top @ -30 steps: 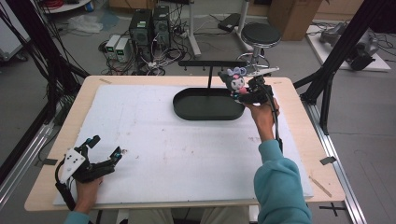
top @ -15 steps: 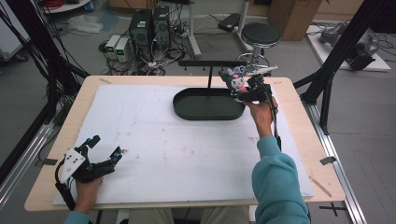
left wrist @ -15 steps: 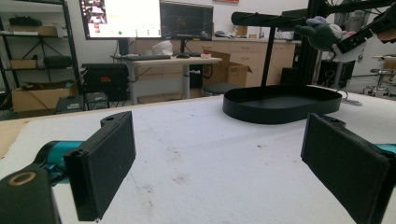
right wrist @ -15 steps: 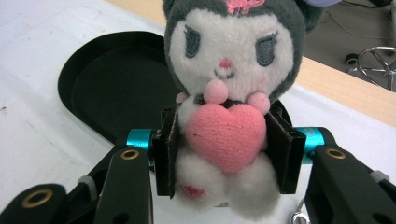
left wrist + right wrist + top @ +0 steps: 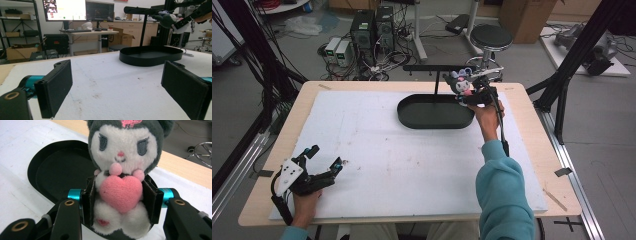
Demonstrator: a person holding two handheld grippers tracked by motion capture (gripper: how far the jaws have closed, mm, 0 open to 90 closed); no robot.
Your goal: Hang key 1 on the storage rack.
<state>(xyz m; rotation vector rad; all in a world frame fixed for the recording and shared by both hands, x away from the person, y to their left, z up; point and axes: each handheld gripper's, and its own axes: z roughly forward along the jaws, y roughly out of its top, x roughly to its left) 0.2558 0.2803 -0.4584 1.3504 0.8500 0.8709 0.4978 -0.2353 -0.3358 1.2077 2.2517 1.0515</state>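
Observation:
My right gripper (image 5: 468, 96) (image 5: 120, 199) is shut on a plush toy (image 5: 123, 170) with a grey hood, white face and pink heart; both pads press its body. It hangs above the right end of the black oval tray (image 5: 434, 113) (image 5: 57, 170), close to the stand's horizontal bar (image 5: 447, 67). In the left gripper view the plush toy (image 5: 167, 19) shows far off beside that bar. My left gripper (image 5: 325, 160) (image 5: 117, 85) rests near the table's front left corner, jaws wide open with nothing between them, pointing toward the tray (image 5: 150, 55).
A white foam mat (image 5: 377, 150) covers the wooden table (image 5: 532, 130). The black stand's post (image 5: 436, 82) rises behind the tray. A stool (image 5: 491, 37), computer boxes and cables lie on the floor beyond the far edge. Black frame struts flank both sides.
The right gripper with the plush toy has shifted slightly over the tray's right end. The left gripper has stayed where it was.

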